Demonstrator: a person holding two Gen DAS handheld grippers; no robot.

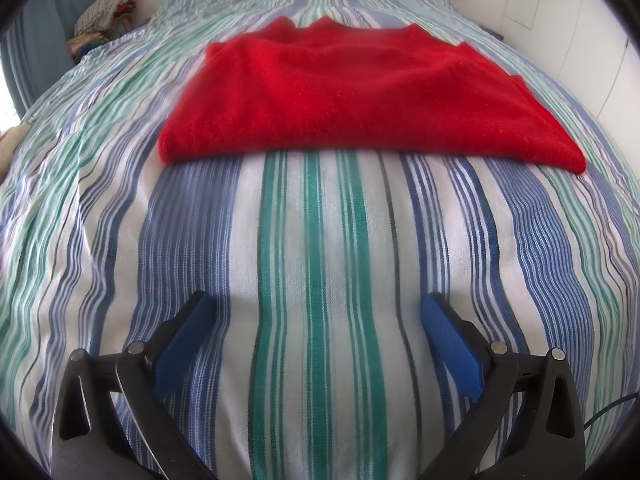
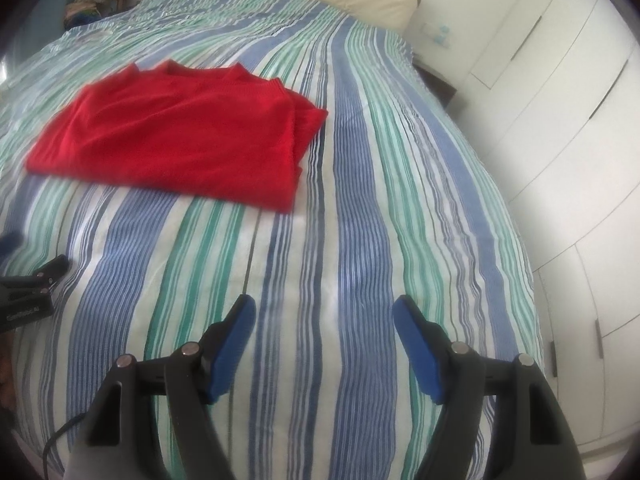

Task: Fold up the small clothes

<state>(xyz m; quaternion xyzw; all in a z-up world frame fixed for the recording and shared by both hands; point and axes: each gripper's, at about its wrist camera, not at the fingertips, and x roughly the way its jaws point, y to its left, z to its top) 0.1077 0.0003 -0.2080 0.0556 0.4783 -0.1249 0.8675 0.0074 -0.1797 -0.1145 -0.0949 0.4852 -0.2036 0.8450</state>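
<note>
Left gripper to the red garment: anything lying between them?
Nothing but striped bedspread between the left gripper and the red garment, per the left wrist view.

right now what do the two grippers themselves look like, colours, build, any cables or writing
Both match: the left gripper and right gripper have black plastic linkage arms with silver pivot pins, tipped by flat blue textured pads. A thin black cable trails beside the right one. In the right wrist view the left gripper's black body shows white lettering, too blurred to read.
</note>
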